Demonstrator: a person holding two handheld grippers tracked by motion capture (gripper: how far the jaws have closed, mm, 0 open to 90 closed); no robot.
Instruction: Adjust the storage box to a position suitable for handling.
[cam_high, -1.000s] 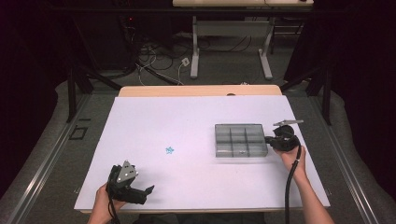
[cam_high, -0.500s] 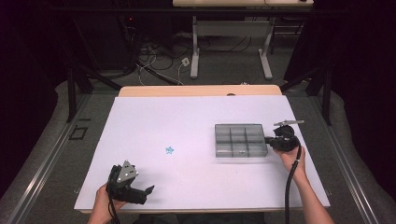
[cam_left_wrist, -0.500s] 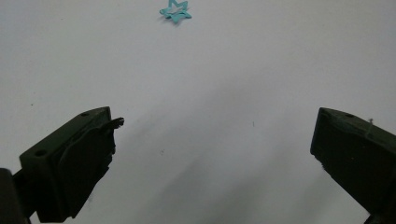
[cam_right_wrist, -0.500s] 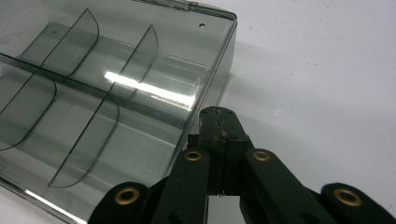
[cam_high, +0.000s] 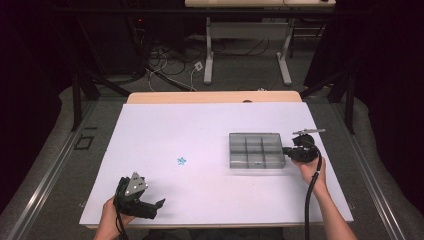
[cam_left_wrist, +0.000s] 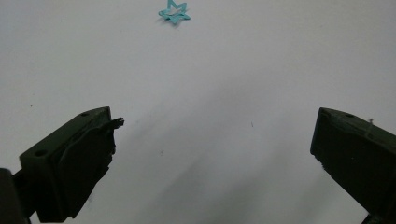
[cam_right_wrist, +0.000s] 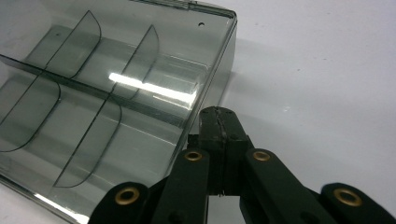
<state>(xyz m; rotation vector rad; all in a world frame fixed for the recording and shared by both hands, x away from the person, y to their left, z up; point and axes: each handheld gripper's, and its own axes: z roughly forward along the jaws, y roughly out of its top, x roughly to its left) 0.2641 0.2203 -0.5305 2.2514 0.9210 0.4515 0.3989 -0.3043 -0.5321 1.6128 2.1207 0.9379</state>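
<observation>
White sheeting covers the table (cam_high: 165, 130), with dark floor, cables and desk legs beyond its far edge. A clear compartment box (cam_high: 256, 149) with 6 empty cells sits toward the right edge of the table. The right gripper (cam_right_wrist: 218, 122) has its jaws pressed fully together, with nothing between them, their tip just beside or touching the box's right wall. Near the front left corner, the left gripper (cam_high: 159, 203) rests low with its jaws spread wide and empty. A small teal star clip (cam_left_wrist: 174, 12) lies ahead of it, well apart, about midway across the table.

The box looks light and the sheeting smooth, so a push from the closed right tip could skate or pivot the box instead of steadying it. The star is thin and flat. Wide jaws coming down on it could scrape it along the sheet or flick it away instead of catching it. A clip carried over could also miss the intended cell or snag on a divider.
</observation>
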